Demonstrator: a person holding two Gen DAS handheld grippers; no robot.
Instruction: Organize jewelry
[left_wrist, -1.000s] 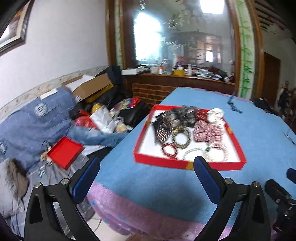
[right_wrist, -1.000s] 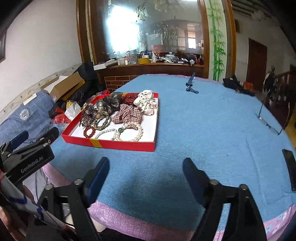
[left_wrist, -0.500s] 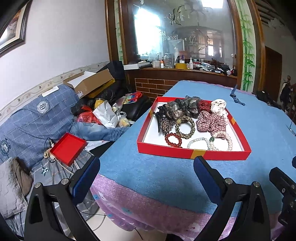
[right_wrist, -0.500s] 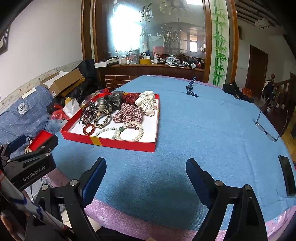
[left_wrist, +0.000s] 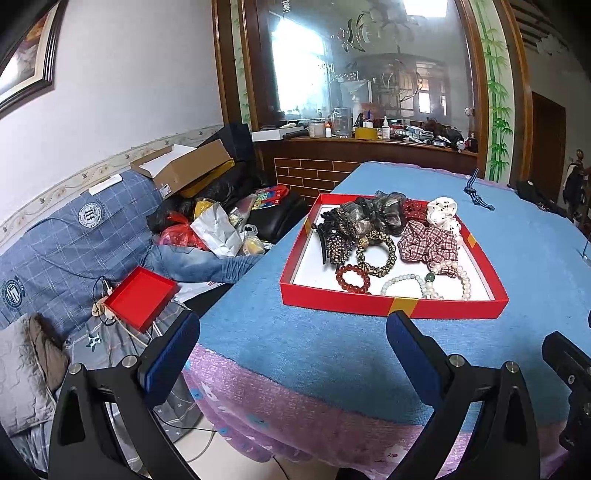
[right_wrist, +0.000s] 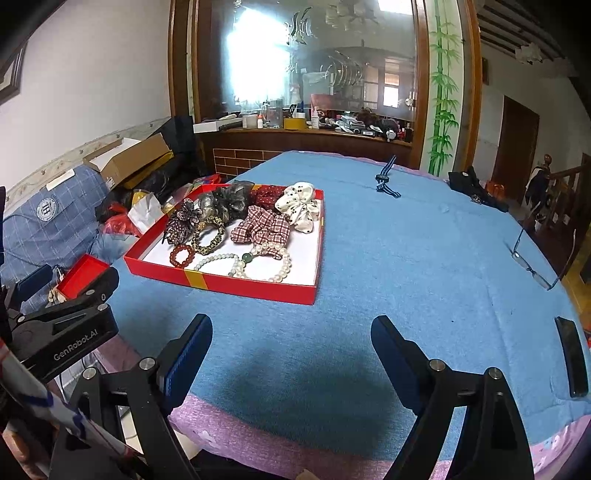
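Beyond both tools, red tray (right_wrist: 255, 287) of jewelry, well apart, untouched

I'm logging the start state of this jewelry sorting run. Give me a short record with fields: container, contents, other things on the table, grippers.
container: red tray on the blue tablecloth
contents: red bead bracelet, pearl bracelets, plaid scrunchie, white scrunchie, leopard hair tie, dark hair clip
other things on the table: glasses, striped strap, phone
left gripper: open, empty, short of the tray
right gripper: open, empty, over bare cloth
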